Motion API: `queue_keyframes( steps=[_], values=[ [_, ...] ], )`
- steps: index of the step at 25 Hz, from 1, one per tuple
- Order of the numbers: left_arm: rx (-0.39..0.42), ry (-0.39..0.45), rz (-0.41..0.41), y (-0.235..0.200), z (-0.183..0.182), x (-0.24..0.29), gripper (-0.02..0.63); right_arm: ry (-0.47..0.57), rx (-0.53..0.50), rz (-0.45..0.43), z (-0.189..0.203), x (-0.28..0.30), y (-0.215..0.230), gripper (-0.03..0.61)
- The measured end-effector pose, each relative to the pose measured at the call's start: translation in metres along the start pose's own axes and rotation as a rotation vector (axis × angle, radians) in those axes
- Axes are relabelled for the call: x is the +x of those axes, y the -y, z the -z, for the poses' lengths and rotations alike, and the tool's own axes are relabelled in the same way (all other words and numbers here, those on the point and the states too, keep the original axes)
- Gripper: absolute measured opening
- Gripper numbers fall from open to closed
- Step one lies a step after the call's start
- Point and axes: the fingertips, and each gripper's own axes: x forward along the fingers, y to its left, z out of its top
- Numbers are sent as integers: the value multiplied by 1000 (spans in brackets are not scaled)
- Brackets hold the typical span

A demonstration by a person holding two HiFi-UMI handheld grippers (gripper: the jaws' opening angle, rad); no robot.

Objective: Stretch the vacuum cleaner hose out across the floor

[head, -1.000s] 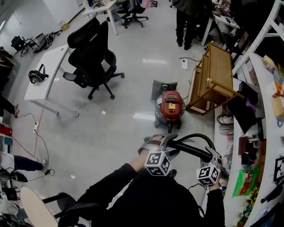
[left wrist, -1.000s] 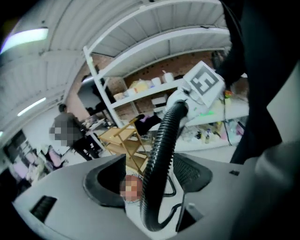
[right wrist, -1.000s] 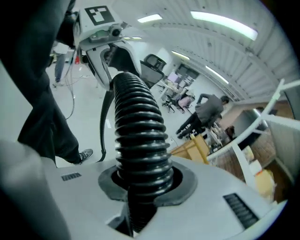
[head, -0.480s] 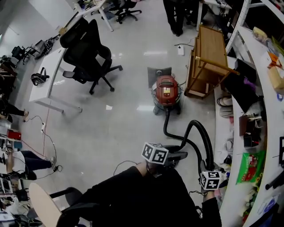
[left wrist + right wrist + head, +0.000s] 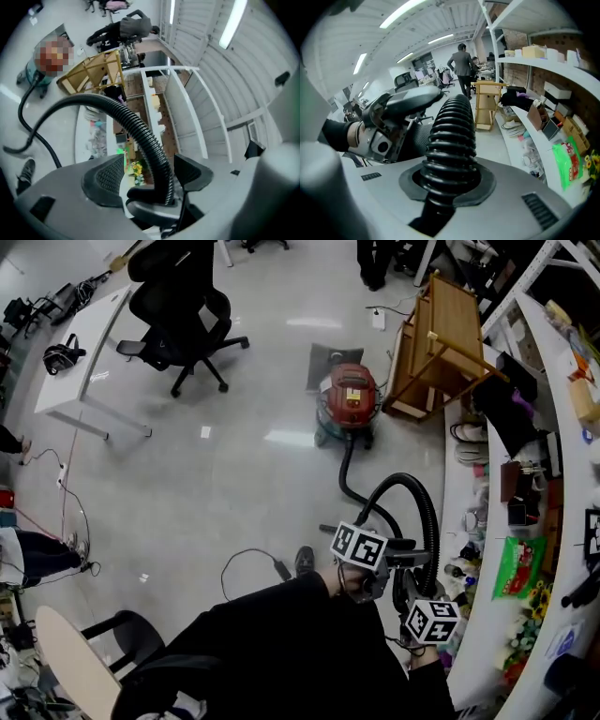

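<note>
The red vacuum cleaner [image 5: 347, 397] stands on the pale floor. Its black ribbed hose [image 5: 349, 474] runs from it toward me, rises in a tall arch [image 5: 412, 488] and comes down to my grippers. My left gripper [image 5: 375, 570] is shut on the hose near its thick end cuff [image 5: 149, 193], and the ribbed length [image 5: 140, 133] curves up and away between its jaws. Close beside it on the right, my right gripper [image 5: 418, 601] is shut on the hose [image 5: 451, 140], which presses into its dark pad [image 5: 476, 194]. The left gripper's body [image 5: 389, 126] shows just beyond.
A wooden rack [image 5: 441, 334] lies tipped beside the vacuum cleaner. Cluttered shelving [image 5: 553, 474] runs along the right. A black office chair [image 5: 183, 306] and a white desk [image 5: 84, 338] stand at the back left. A thin cable [image 5: 248, 563] and my shoe [image 5: 305, 561] lie on the floor near me.
Both grippers have drawn back from the vacuum cleaner with the hose. More hose now lies out along the floor, and its arch stands taller. The vacuum cleaner sits farther off.
</note>
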Motion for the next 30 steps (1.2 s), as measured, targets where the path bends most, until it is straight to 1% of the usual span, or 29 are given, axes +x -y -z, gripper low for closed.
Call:
queue_keyframes(
  steps=[1,2,3,6,7,8,9,11,12,13,14,16,18,20,23,24,26,28,30],
  values=[
    [-31,30,34,6,3,-6,327,-7,-36,-3,8,-3,-12,87],
    [-49,47,50,10,6,-11,327,-12,-71,-12,15,-6,-26,87],
    [-51,54,47,12,9,-15,327,-12,-105,-27,22,-9,-40,87],
    [-41,63,-13,13,12,-23,323,1,-181,-95,31,-17,-76,89],
    [-27,58,-31,17,15,-25,305,6,-198,-120,34,-19,-81,92],
    [5,42,-44,24,19,-26,293,6,-228,-141,38,-22,-84,94],
    [55,16,-50,33,26,-26,287,1,-271,-160,43,-25,-86,95],
    [178,-39,-44,53,44,-26,277,-5,-338,-219,57,-33,-92,101],
    [235,-56,-30,64,54,-25,270,6,-329,-268,62,-39,-95,118],
    [281,-56,-9,74,64,-25,264,33,-291,-324,64,-49,-96,244],
    [318,-39,17,83,72,-26,256,79,-236,-377,63,-63,-94,328],
    [377,18,60,97,87,-26,236,208,-124,-469,55,-105,-80,333],
    [447,38,55,105,108,-21,208,342,-43,-536,47,-155,-56,332],
    [526,6,12,109,138,-7,201,441,6,-557,41,-200,-23,331],
    [582,-65,-20,113,187,12,198,534,59,-593,33,-241,16,331],
    [595,-90,-27,113,202,17,198,545,73,-625,31,-244,22,331],
    [637,-148,-46,113,232,23,198,524,96,-727,32,-243,18,331],
    [720,-233,-74,113,264,24,198,450,115,-859,40,-235,-2,331],
    [828,-344,-105,115,293,21,198,349,169,-985,48,-222,-26,331]
  ],
)
